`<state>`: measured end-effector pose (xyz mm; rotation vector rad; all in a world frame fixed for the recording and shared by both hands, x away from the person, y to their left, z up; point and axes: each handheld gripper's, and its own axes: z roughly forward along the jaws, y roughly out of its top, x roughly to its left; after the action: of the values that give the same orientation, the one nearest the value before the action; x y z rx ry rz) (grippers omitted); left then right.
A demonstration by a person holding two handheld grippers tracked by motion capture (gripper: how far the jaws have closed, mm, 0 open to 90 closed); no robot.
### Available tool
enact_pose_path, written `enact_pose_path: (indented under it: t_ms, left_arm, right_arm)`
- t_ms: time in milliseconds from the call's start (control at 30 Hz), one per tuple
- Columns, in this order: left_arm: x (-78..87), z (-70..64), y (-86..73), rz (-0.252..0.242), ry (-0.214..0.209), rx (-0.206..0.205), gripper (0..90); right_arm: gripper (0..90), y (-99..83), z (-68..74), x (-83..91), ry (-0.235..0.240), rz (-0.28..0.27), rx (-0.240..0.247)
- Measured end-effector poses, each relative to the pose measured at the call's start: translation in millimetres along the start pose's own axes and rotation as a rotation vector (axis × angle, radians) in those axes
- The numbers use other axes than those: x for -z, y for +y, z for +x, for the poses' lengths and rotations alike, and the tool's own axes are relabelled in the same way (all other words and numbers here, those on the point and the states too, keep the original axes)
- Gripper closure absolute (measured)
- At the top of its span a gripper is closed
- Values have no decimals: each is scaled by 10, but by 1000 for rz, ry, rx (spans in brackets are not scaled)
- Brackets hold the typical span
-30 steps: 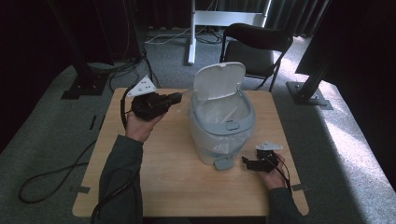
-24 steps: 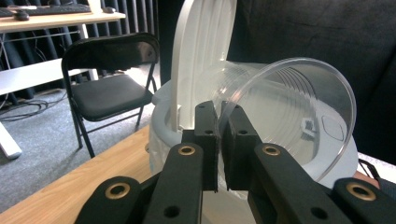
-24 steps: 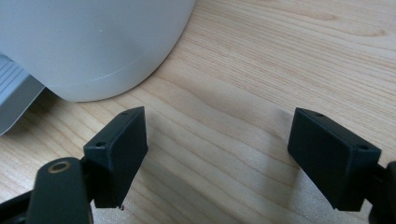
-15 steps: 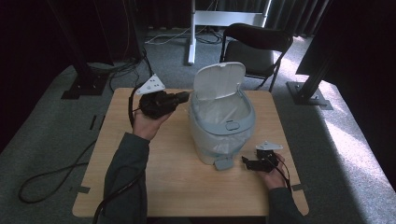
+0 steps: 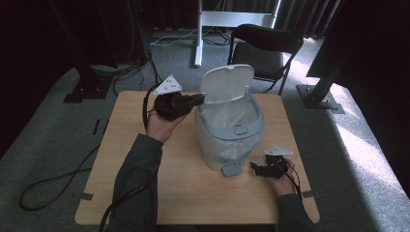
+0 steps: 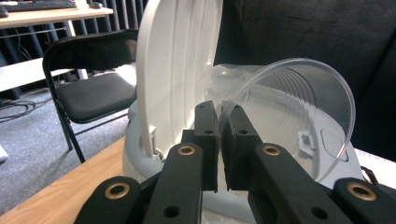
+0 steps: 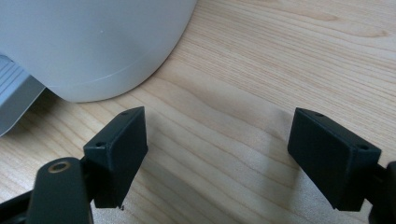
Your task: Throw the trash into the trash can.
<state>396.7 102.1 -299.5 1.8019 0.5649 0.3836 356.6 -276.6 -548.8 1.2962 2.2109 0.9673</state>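
A pale grey pedal bin point(image 5: 231, 130) with a plastic liner stands mid-table, its white lid point(image 5: 226, 83) raised upright. My left gripper point(image 5: 197, 100) is held at the bin's left rim, just beside the lid. In the left gripper view this gripper point(image 6: 219, 140) is shut on the rim of a clear plastic cup point(image 6: 289, 116), which lies on its side over the bin opening, next to the lid point(image 6: 177, 56). My right gripper point(image 5: 255, 167) rests low on the table right of the foot pedal point(image 5: 231, 169). It point(image 7: 219, 135) is open and holds nothing, near the bin's base point(image 7: 93, 42).
The wooden table point(image 5: 145, 193) carries the bin. A black folding chair point(image 5: 266, 46) stands behind the table, with a white stand base point(image 5: 232, 19) beyond it. Cables point(image 5: 53, 183) lie on the grey floor at the left.
My left gripper has carried the cup rightward, from left of the bin up to its rim by the lid. The right gripper has stayed put.
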Motion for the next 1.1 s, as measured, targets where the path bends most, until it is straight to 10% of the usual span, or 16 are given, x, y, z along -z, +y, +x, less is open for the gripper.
enact_pose_path:
  t_ms: [733,1100]
  left_arm:
    - [-287,-79,73,24,-19,-2,852]
    - [-244,-39,47,13,-13,12,699]
  right_arm:
    - [191,1,0,-1,1,0,1]
    - [191,1,0,-1,1,0,1]
